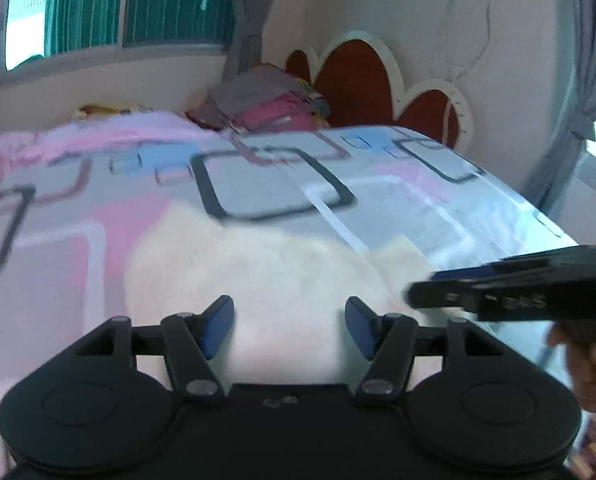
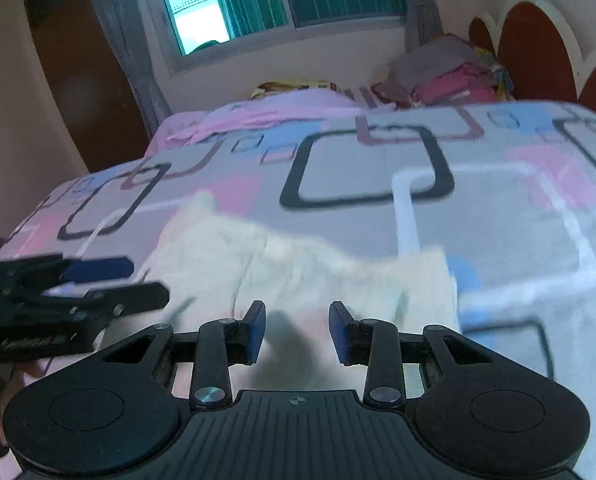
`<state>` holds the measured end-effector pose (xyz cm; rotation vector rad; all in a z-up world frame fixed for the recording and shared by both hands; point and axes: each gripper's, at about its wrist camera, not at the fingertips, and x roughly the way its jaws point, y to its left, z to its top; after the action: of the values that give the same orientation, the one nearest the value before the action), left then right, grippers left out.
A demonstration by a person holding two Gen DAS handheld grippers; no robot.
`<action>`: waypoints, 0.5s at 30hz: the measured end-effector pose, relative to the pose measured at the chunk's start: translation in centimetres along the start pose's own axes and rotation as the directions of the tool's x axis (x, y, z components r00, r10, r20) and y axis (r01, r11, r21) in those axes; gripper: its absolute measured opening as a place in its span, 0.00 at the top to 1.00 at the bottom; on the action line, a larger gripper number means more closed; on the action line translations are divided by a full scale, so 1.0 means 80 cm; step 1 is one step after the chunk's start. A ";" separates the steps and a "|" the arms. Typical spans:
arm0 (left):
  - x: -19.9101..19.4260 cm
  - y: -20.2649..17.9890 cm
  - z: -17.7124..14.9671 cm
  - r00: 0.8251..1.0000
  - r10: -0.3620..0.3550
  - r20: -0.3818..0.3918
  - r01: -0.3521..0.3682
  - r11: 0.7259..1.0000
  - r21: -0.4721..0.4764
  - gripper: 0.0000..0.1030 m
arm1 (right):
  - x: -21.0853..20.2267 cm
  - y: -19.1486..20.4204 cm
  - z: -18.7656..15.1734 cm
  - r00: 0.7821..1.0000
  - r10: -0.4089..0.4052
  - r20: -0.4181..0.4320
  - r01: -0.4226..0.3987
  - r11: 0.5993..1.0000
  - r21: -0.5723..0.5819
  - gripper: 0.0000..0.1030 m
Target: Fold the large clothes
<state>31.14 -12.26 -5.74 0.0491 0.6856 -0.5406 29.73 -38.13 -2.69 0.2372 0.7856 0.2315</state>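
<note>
A cream garment (image 2: 298, 256) lies spread on a patterned bedsheet (image 2: 497, 216). Left gripper (image 1: 289, 326) and right gripper (image 2: 296, 330) hover over its near edge, jaws parted, empty. Folded clothes (image 2: 445, 76) sit at one o'clock.

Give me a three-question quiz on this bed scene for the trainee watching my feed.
1. True or false: the left tongs are clamped on the cream garment.
2. What does the cream garment lie on? A) a wooden table B) the patterned bedspread C) the floor
3. Fill in: folded clothes are stacked beside the red ______.

Key
1. False: both the left tongs and the right tongs stand open above the cloth, with nothing pinched.
2. B.
3. Headboard.
</note>
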 end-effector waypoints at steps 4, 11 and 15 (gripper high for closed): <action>0.024 -0.020 -0.033 0.998 0.036 -0.046 -0.034 0.998 0.055 0.41 | 0.023 -0.002 -0.029 0.998 -0.061 -0.014 0.061 0.998 -0.028 0.66; -0.014 -0.023 -0.022 0.999 0.009 -0.039 -0.008 1.000 0.010 0.41 | -0.023 -0.006 -0.024 0.999 -0.033 0.011 0.032 0.997 0.065 0.66; -0.066 -0.028 -0.044 1.000 -0.002 -0.009 0.002 1.000 0.011 0.41 | -0.081 0.004 -0.044 0.999 0.043 0.015 -0.043 0.999 0.027 0.66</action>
<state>24.59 -11.02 -4.97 0.0611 0.6917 -0.5461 22.77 -39.29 -0.66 0.2810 0.7699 0.2594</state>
